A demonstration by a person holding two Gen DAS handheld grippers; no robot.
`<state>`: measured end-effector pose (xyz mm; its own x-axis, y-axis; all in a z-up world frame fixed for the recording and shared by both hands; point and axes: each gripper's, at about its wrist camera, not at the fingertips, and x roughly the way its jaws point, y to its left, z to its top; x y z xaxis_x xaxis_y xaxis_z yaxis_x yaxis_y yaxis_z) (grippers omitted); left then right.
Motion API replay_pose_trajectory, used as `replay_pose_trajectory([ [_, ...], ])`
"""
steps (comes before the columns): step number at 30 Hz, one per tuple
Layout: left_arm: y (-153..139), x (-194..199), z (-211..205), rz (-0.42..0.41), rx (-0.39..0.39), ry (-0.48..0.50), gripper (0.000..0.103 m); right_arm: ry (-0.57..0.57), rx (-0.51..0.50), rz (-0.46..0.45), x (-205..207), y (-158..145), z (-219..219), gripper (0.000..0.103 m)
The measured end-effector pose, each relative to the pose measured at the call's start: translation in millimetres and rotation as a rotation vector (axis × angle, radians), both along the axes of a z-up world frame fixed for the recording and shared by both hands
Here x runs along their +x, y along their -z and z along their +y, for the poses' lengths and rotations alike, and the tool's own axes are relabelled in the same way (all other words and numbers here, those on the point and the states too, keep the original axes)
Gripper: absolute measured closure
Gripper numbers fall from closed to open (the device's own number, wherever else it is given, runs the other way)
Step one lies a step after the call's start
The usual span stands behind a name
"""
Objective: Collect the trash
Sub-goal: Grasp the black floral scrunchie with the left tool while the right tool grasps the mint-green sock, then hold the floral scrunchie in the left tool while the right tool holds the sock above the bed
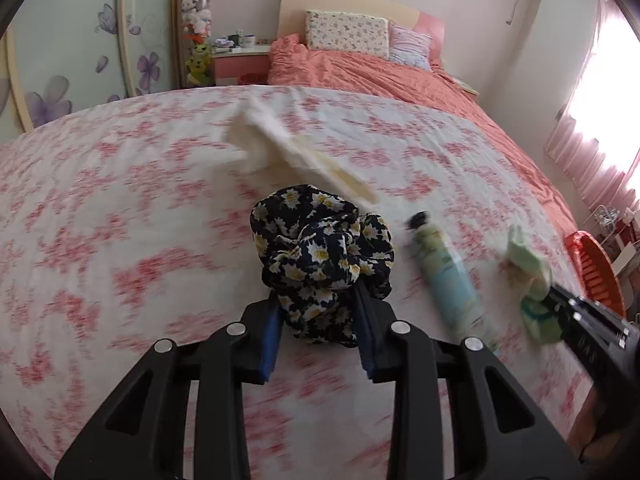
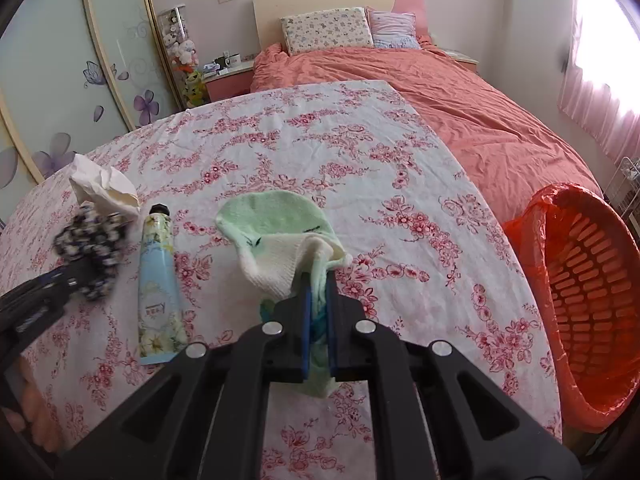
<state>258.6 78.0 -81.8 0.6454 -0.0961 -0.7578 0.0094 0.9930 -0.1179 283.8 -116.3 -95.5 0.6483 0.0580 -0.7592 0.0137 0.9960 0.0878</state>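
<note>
My left gripper (image 1: 320, 300) is shut on a dark floral scrunchie (image 1: 320, 256) and holds it above the flowered table cloth (image 1: 120, 200); it also shows blurred in the right wrist view (image 2: 92, 248). My right gripper (image 2: 319, 280) is shut on a pale green sock (image 2: 280, 236), which also shows in the left wrist view (image 1: 528, 272). A hand cream tube (image 2: 158, 280) lies on the cloth between the two grippers. A crumpled white tissue (image 2: 104, 190) lies behind the scrunchie. An orange basket with a red liner (image 2: 580, 320) stands at the table's right edge.
A bed with a coral cover (image 2: 440, 92) and pillows (image 2: 324, 30) lies beyond the table. A nightstand with cups (image 2: 228, 66) stands left of the bed. A wardrobe with flower decals (image 2: 60, 80) is on the left. Pink curtains (image 2: 600, 92) hang on the right.
</note>
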Motion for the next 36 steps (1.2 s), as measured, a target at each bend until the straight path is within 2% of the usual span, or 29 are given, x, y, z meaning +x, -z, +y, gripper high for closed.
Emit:
replay_pose_trajectory([
  [5,1,-7,24,0.0,0.05,-0.047,0.069,0.004,0.007,0.005,1,1,0,0.094],
  [8,5,-5,29,0.007,0.056,-0.066,0.059,0.001,0.006,0.01,2,1,1,0.091],
  [19,5,-3,22,0.015,0.1,-0.066,0.056,-0.002,-0.017,0.015,4,1,6,0.09],
  [25,6,-1,22,0.016,0.103,-0.067,0.056,0.0,0.009,0.014,4,2,2,0.09],
  [32,7,-1,21,0.018,0.116,-0.071,0.054,0.006,-0.047,0.015,4,2,6,0.088],
  [36,8,-2,21,0.019,0.117,-0.074,0.054,0.012,-0.046,0.015,4,2,5,0.086],
])
